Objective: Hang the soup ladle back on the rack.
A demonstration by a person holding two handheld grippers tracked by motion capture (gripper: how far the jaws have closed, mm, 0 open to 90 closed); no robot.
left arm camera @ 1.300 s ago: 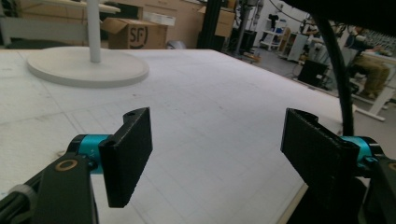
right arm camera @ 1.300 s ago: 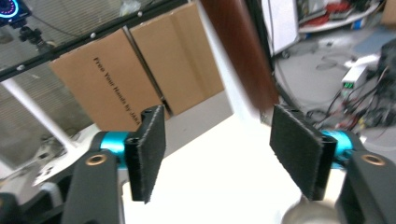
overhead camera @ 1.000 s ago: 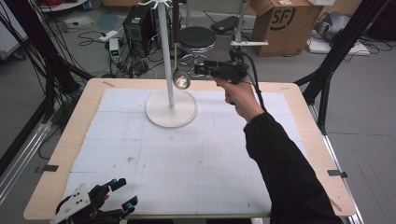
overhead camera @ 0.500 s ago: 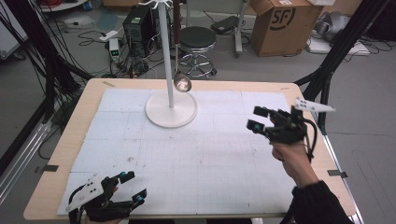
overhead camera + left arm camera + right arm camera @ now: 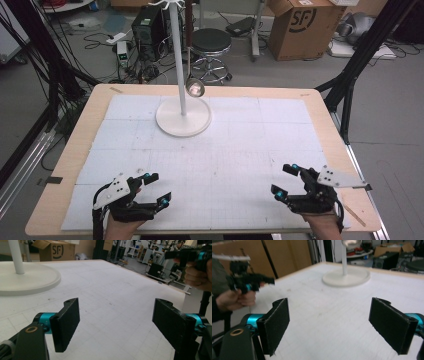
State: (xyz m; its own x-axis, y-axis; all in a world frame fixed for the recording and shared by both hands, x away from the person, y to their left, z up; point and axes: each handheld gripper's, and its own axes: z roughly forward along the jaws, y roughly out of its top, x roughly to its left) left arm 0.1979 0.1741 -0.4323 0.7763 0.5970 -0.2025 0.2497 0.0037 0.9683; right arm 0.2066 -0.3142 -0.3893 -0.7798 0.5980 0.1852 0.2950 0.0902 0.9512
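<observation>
A white stand (image 5: 182, 117) with a round base and a tall pole rises at the back middle of the table. A shiny metal cup-like object (image 5: 195, 88) hangs beside the pole. My left gripper (image 5: 157, 189) rests at the near left edge, open and holding nothing. My right gripper (image 5: 283, 179) sits at the near right edge, also open with nothing in it. In the left gripper view my own left gripper (image 5: 116, 325) has its jaws wide apart, with the stand base (image 5: 30, 280) to the left. The right gripper view shows my right gripper (image 5: 329, 325) open, with the stand (image 5: 347, 277) ahead.
A white gridded mat (image 5: 240, 150) covers the wooden table (image 5: 75, 150). Behind the table are a stool (image 5: 211, 42), a cardboard box (image 5: 305, 27) and cables on the floor. The other hand's gripper (image 5: 247, 280) shows at the left of the right gripper view.
My right gripper has pulled back from the hanging metal object at the stand to the near right edge of the table. My left gripper has shifted a little right. The object stays hanging.
</observation>
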